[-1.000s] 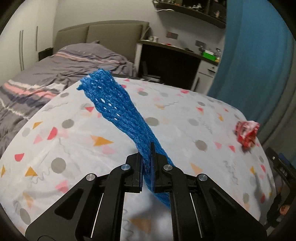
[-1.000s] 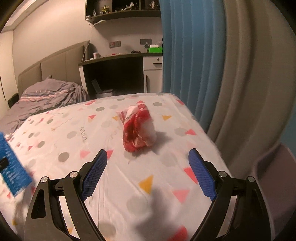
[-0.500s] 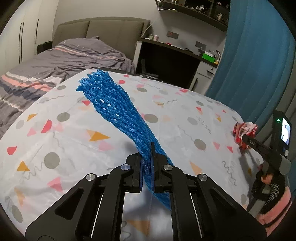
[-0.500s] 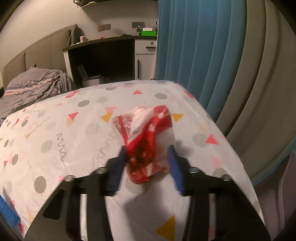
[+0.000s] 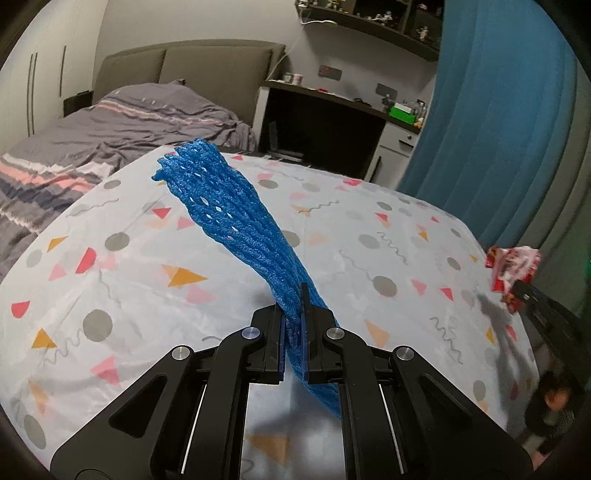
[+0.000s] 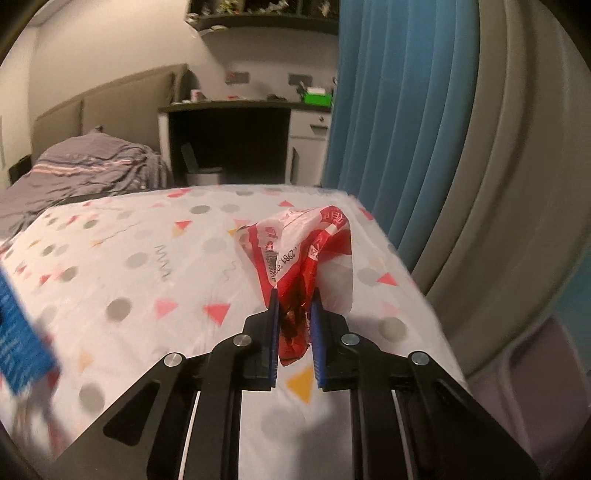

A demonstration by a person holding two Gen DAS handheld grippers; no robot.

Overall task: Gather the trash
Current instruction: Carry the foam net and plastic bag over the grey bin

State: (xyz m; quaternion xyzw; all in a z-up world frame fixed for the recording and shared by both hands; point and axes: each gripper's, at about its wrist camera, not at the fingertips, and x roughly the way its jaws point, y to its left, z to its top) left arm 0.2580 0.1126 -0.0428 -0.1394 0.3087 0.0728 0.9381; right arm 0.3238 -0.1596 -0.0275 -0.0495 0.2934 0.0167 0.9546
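While the left gripper (image 5: 293, 328) pinches the blue net (image 5: 236, 225) above the table (image 5: 122, 280), the right gripper (image 6: 293, 325), jaws just closing, clamps the red wrapper (image 6: 299, 251); lift it straight, squeezing firmly so the crinkly plastic cannot slip.

We see a bedroom under dim indoor light. A bed (image 5: 122, 122) with rumpled grey striped bedding stands against a padded grey headboard (image 5: 192, 66). Beside it sits a dark desk (image 6: 229, 136) with white drawers (image 6: 314, 133) and a green box (image 6: 317, 96) on top. A dark wall shelf (image 5: 369, 26) carries small figures. Blue curtains (image 6: 388, 110) hang next to grey ones (image 6: 517, 147). Nearest us lies a white cloth (image 5: 110, 295) printed with triangles and dots.
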